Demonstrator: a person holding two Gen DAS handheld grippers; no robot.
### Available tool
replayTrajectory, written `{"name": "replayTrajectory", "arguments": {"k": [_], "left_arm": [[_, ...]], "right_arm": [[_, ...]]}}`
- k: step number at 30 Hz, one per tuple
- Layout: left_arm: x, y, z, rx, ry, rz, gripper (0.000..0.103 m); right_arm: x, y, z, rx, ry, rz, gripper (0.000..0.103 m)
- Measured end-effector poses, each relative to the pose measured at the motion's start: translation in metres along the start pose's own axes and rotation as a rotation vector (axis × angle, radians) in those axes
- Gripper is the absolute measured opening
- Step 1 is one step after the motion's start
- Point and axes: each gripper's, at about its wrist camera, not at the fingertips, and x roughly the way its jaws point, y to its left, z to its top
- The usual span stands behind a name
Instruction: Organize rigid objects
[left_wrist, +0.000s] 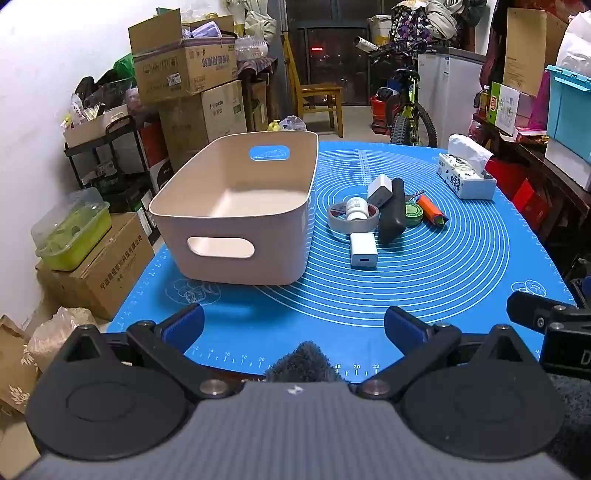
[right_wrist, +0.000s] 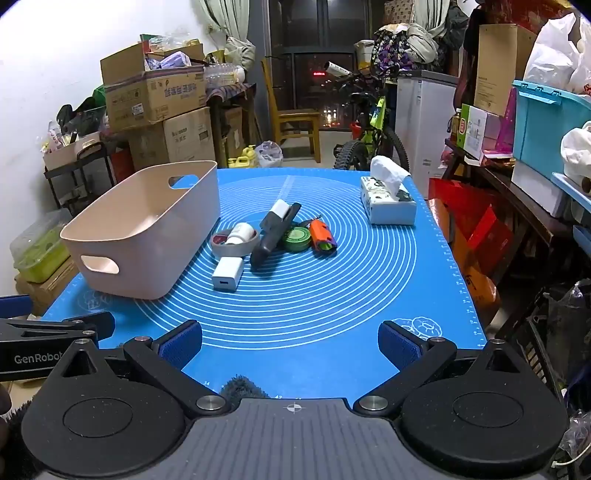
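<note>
Right wrist view: the right claw (right_wrist: 290, 341) gapes wide at bottom centre, holding nothing; the left claw (left_wrist: 293, 325) likewise. Best first pick is probably the white charger (right_wrist: 227, 274), mid-frame, nearest the bin (right_wrist: 147, 229) at left.

Blue mat (left_wrist: 406, 295), beige bin (left_wrist: 236, 221), tissue box (left_wrist: 467, 177)

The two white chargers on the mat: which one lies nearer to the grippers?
The white charger with its port facing the grippers, lying alone below the tape roll. The other white charger leans on the black case, farther back.
</note>
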Motion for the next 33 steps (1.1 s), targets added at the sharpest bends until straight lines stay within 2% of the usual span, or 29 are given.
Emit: {"name": "replayTrajectory", "arguments": {"k": [33], "left_arm": [[-0.0078,-0.0047,0.0001,0.006,-0.004,0.008,0.102]], "right_arm": [[0.0005,-0.0005,-0.0006,0.002,0.001,0.002,0.101]]}}
